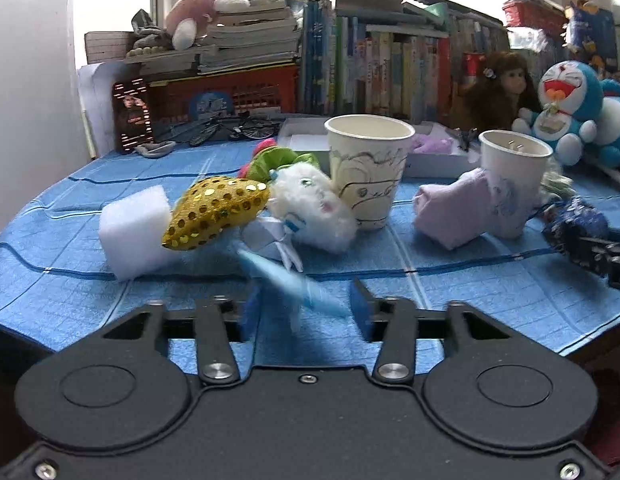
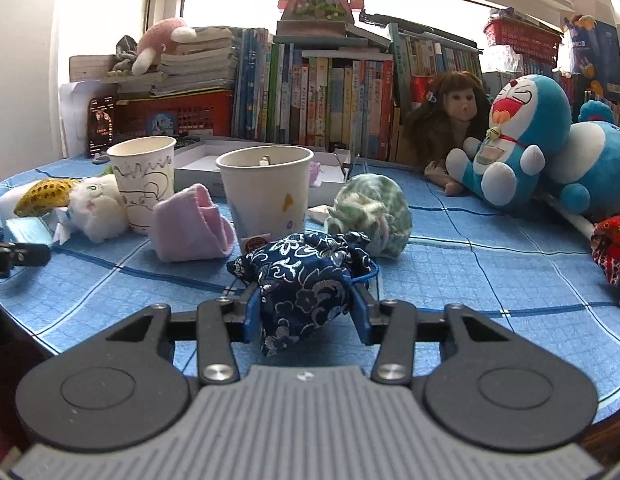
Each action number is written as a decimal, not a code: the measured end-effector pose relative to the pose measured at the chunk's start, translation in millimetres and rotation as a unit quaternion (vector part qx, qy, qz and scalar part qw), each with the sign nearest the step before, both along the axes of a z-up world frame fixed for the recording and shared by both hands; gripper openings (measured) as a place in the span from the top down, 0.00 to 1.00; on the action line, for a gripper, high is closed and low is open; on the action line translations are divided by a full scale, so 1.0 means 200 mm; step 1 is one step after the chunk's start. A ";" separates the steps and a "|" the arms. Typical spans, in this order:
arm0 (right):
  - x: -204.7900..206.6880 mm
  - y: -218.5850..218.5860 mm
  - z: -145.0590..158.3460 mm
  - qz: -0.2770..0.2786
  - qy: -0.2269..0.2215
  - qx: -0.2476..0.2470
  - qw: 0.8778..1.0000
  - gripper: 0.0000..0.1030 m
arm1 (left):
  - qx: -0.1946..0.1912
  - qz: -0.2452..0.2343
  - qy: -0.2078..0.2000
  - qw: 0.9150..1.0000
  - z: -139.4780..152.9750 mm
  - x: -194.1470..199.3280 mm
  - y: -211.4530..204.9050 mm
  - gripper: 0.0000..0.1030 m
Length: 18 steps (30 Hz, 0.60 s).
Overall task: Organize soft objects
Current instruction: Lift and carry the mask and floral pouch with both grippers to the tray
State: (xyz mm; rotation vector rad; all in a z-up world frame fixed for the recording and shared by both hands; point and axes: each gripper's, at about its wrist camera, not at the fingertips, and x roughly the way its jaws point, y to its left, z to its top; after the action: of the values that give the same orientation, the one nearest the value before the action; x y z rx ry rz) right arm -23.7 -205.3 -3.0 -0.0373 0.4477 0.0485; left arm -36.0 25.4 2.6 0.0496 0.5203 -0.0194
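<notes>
Navy floral pouch [image 2: 306,284] sits between the right gripper's [image 2: 306,312] blue fingers [image 2: 252,312], both pads pressed into its sides; fingers closed partway, gripping it. Lower end of the pouch hangs below the fingers, and whether it touches the worktop [image 2: 489,264] cannot be told. A blue cord loops off its right side.

Places taken from the plain paper cup [image 2: 266,192]: pouch in front of it; folded pink cloth [image 2: 194,224] just left, touching or nearly so; green-white knitted ball [image 2: 369,216] just right; scribbled paper cup [image 2: 144,184] further left, with a white fluffy toy [image 2: 100,208] against it. Gold sequin heart [image 2: 44,196] and white foam block beyond that, partly cut by the frame edge. Small red-and-white label at the cup's foot, half hidden behind the pouch. Blue cat plush [image 2: 509,140] and a doll well to the right rear, before a row of books.

Left gripper [image 1: 306,312]: fingers partly open. A pale blue thing [image 1: 294,280] crosses the gap, motion-blurred; no pad visibly presses it, and what it is cannot be made out. In the left wrist view the sequin heart [image 1: 218,212] overlaps the foam block [image 1: 134,232], and the pouch shows only as a dark shape at the right edge.
</notes>
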 end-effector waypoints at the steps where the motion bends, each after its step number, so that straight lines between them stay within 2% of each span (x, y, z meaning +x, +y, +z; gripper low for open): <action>1: 0.00 0.00 0.00 0.000 0.001 0.000 1.000 0.52 | 0.005 0.004 -0.003 1.000 -0.01 0.00 0.00 0.44; 3: 0.01 0.01 -0.01 -0.001 0.003 0.002 1.000 0.52 | 0.023 0.016 -0.004 1.000 -0.03 0.01 -0.01 0.39; 5: 0.01 0.01 -0.01 -0.001 0.006 0.006 1.000 0.52 | 0.038 0.022 0.005 0.999 -0.05 0.04 -0.01 0.39; 8: 0.01 0.01 -0.01 -0.001 0.007 0.009 1.000 0.52 | 0.031 0.026 0.014 0.999 -0.07 0.07 -0.01 0.39; 10: 0.01 0.01 -0.01 0.003 0.007 0.013 1.000 0.52 | 0.021 0.023 0.016 0.999 -0.08 0.08 0.00 0.47; 11: 0.00 0.02 -0.01 0.009 0.009 0.016 1.000 0.52 | 0.013 0.020 0.020 1.000 -0.08 0.09 0.01 0.74; 13: -0.02 0.04 -0.01 0.028 0.015 0.027 0.999 0.53 | -0.006 0.014 0.025 1.000 -0.06 0.09 0.01 0.76; 18: -0.04 0.14 0.00 0.067 0.010 0.015 0.998 0.54 | -0.014 -0.041 0.018 0.999 -0.02 0.03 -0.04 0.76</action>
State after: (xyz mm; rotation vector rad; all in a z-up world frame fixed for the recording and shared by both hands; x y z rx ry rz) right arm -30.9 -178.0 -3.7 -0.0380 0.4638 0.1881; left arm -30.9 16.6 -1.8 0.0440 0.5546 -0.1080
